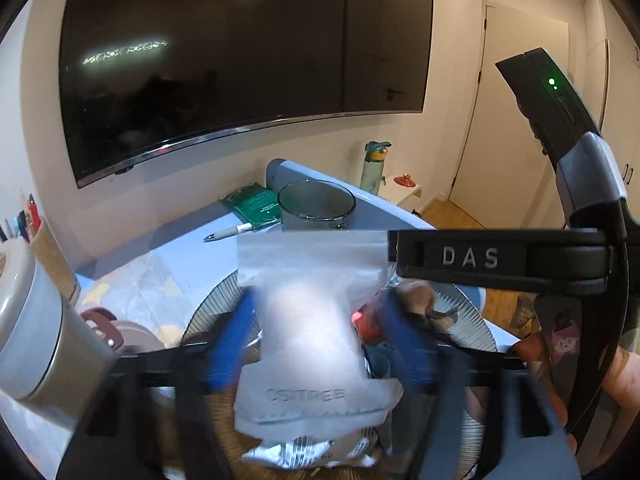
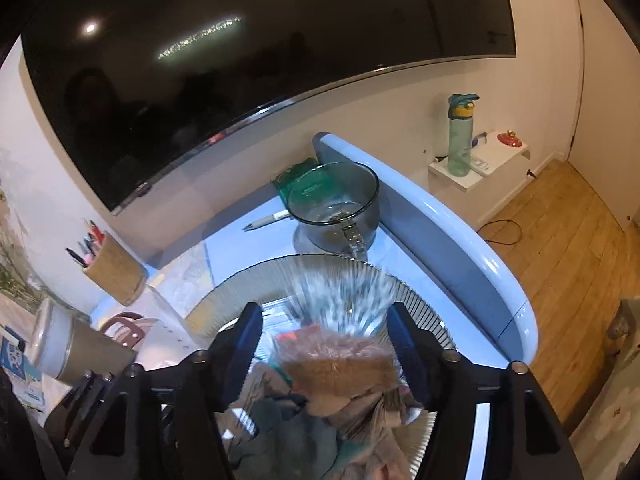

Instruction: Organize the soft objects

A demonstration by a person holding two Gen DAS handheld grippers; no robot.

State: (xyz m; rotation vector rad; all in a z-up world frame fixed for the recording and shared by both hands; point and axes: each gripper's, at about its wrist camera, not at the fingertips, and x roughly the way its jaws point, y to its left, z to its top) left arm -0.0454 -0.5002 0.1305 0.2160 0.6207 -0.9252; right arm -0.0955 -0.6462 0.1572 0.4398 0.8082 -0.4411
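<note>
In the left wrist view my left gripper (image 1: 316, 336) is shut on a frosted zip bag (image 1: 312, 304) with something white inside, held upright above a ribbed glass plate (image 1: 468, 320). The right gripper's black body (image 1: 500, 260), marked DAS, crosses the frame just right of the bag. In the right wrist view my right gripper (image 2: 326, 344) stands open over the same plate (image 2: 240, 284). Between its blue pads (image 2: 248, 344) a clear bag with a brown fuzzy thing (image 2: 340, 356) lies on a heap of soft cloths (image 2: 312, 432). I see no contact between pads and bag.
A grey glass mug (image 2: 334, 204), a pen (image 2: 266, 221) and a green packet (image 2: 296, 176) lie beyond the plate on the light blue table (image 2: 472, 248). A pen holder (image 2: 116, 272) and a grey canister (image 2: 76, 354) stand at the left. A big dark screen hangs behind.
</note>
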